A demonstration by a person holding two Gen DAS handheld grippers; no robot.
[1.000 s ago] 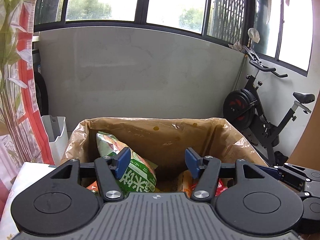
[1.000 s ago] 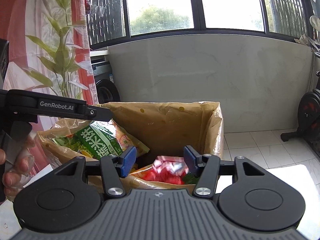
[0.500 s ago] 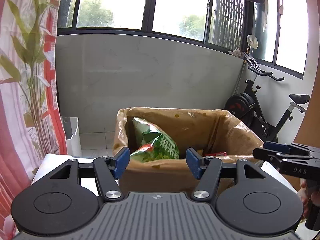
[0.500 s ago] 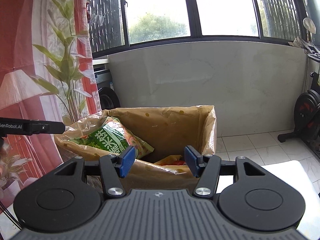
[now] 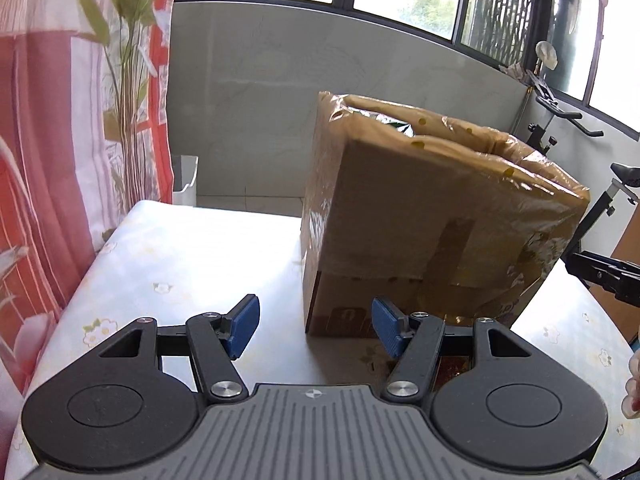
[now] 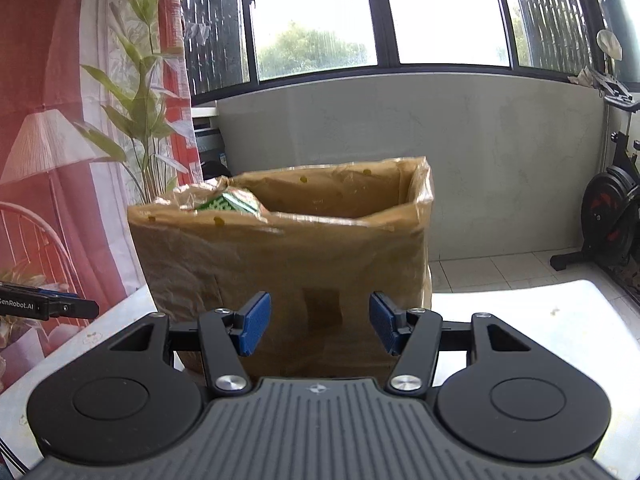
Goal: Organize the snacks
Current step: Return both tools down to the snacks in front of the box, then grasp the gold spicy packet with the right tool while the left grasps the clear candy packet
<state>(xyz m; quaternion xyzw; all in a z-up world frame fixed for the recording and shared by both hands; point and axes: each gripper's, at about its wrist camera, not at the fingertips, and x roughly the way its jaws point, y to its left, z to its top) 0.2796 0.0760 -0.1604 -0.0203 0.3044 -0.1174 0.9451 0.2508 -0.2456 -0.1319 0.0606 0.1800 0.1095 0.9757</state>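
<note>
White flowery worktop point(image 5: 192, 248) holds big brown box point(image 5: 432, 216) (green snack bag point(image 6: 226, 202) peeks out). Left tool point(image 5: 314, 328) and right tool point(image 6: 318, 324) both half open, holding nothing.

Daylight floods through blown-out windows point(image 6: 440, 12); tabletop point(image 5: 224, 248) glares white; box point(image 5: 432, 208) slightly motion-blurred; fisheye bends the edges.
</note>
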